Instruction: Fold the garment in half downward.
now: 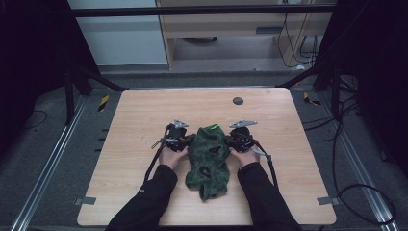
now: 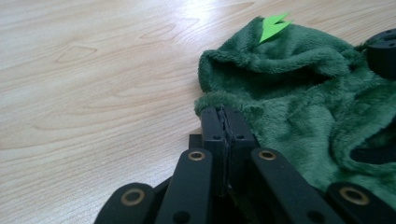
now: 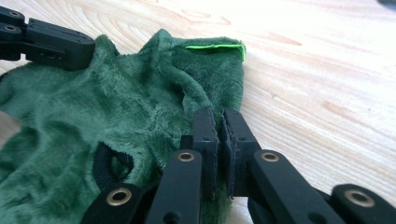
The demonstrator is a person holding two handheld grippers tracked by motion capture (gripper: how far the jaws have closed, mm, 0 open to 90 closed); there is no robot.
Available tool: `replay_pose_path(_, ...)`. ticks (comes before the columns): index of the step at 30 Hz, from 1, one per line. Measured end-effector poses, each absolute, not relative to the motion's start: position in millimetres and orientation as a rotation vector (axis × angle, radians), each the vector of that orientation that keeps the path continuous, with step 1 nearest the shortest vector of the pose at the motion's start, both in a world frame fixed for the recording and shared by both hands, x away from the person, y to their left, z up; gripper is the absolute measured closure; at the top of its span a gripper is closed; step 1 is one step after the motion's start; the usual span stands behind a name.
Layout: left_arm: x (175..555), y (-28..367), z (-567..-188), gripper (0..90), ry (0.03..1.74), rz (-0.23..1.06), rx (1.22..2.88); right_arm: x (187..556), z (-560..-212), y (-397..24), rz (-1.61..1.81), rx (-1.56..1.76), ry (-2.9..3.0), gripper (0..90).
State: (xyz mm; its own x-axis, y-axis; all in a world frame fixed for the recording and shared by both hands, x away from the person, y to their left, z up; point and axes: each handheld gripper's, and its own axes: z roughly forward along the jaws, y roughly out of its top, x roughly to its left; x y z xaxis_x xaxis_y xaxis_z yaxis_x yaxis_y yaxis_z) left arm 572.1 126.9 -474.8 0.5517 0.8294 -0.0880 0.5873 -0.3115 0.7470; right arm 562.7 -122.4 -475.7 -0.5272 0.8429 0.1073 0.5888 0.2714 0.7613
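Note:
A dark green plush garment (image 1: 208, 161) lies crumpled in the middle of the wooden table (image 1: 144, 120), with a lime-green tag (image 1: 214, 126) at its far end. My left gripper (image 1: 191, 140) is at the garment's left edge and my right gripper (image 1: 227, 141) at its right edge. In the left gripper view the jaws (image 2: 225, 114) are pressed together where the garment's (image 2: 299, 93) edge bunches at their tips. In the right gripper view the jaws (image 3: 219, 116) stand nearly together with a thin slit, at the edge of the garment (image 3: 93, 116). The tag (image 3: 217, 46) lies beyond them.
A small dark round disc (image 1: 238, 100) sits on the table near its far edge. Bare wood surrounds the garment on all sides. Black frame posts and cables (image 1: 346, 192) stand beside the table on the floor.

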Motion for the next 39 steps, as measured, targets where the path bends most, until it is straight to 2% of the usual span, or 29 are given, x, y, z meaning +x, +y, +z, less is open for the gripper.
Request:
replay_pose_path(16,543.0,131.0,-447.4,89.1,1.031,0.438,2.029,546.9,-450.5,-126.6,1.232,1.203,2.201,85.8)
replay_pose_path(39,516.2,144.3,-428.9,89.0,1.003,0.401,1.971,521.2,-430.4,-118.9,1.267,1.064,2.214,86.1)
